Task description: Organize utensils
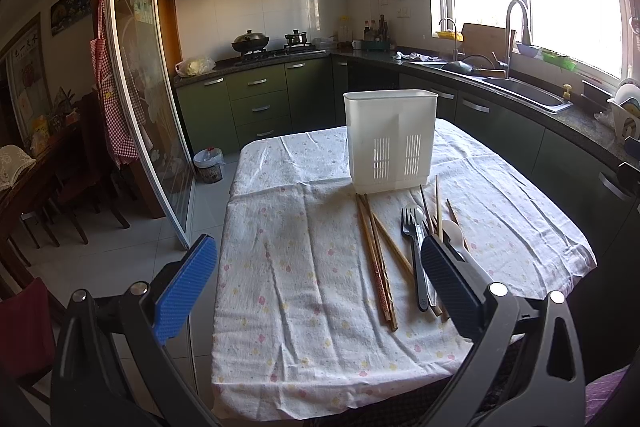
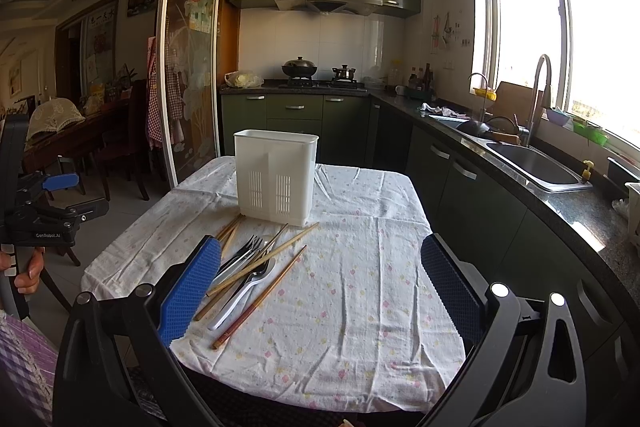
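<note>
The left gripper [image 1: 320, 287] hung wide open above the near edge of the table, nothing between its blue pads [image 1: 184, 291]. The same tool showed at the far left edge of the right wrist view [image 2: 52, 203], held in a hand [image 2: 26, 271] and well clear of the cloth.

Its right-hand finger crossed in front of the pile of utensils, hiding the near ends of several. Just beyond that finger lay a black fork [image 1: 412, 247] with a pale spoon [image 1: 454, 231] beside it, and to the left of those a fan of wooden chopsticks [image 1: 378, 263] pointing away toward the holder.

The right gripper [image 2: 320, 287] was also spread fully and held nothing. The pile sat at its left finger [image 2: 192, 291], whose pad overlapped the near ends of the forks [image 2: 244, 259] and a white-handled spoon [image 2: 240, 295]; chopsticks [image 2: 260, 293] slanted across the gap between its fingers without touching either.

Farther back, a white plastic utensil holder [image 1: 390, 139] stood upright on the floral tablecloth [image 1: 304, 291], its slotted base just beyond the far tips of the chopsticks. Its inside could not be seen.

Behind the table ran green kitchen cabinets [image 1: 260, 99] and, along the right, a sink [image 1: 524, 91] below a bright window.
</note>
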### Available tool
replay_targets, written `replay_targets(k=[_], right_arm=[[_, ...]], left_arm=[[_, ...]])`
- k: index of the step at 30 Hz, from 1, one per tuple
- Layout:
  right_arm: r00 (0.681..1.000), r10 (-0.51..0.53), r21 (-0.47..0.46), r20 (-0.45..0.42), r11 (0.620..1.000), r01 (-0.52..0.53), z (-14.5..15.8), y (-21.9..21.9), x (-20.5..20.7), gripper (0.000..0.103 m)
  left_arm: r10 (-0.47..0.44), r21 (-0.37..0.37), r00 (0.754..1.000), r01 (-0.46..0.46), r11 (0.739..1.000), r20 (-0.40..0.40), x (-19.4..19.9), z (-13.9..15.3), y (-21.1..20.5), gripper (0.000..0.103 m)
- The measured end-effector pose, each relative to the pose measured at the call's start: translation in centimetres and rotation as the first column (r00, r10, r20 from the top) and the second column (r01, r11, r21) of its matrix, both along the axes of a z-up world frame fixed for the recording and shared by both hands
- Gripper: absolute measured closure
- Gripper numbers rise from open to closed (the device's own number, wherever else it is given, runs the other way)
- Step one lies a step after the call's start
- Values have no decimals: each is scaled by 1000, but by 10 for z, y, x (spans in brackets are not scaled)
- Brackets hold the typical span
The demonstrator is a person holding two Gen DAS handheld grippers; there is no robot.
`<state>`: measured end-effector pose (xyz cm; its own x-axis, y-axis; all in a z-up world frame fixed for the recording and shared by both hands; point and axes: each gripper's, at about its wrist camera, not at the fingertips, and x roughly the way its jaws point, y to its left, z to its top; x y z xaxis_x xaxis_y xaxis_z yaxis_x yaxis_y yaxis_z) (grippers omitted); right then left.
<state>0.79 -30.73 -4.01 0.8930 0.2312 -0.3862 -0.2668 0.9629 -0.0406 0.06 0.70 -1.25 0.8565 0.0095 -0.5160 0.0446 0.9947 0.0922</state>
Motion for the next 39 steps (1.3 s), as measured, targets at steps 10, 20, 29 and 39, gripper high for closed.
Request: replay_targets(k=[10,20,29,39], right_arm=[[1000,0,0,-1,1000,0,-1,0,0,4],[1000,1,1,-3,1000,-1,-1,0,1,4],[1000,0,1,-7,1000,0,-6,0,2,4],[975,88,158,-204,986,-56,-25,-12,52,4]], left_arm=[[-1,-1,1000,1,1000,-1,0,1,0,6],[-1,-1,1000,1,1000,-2,0,0,0,6],[-4,-5,1000,4,1000,-6,-1,-2,0,6],[-84,-35,987,80,996,-137,40,5,-12,6]])
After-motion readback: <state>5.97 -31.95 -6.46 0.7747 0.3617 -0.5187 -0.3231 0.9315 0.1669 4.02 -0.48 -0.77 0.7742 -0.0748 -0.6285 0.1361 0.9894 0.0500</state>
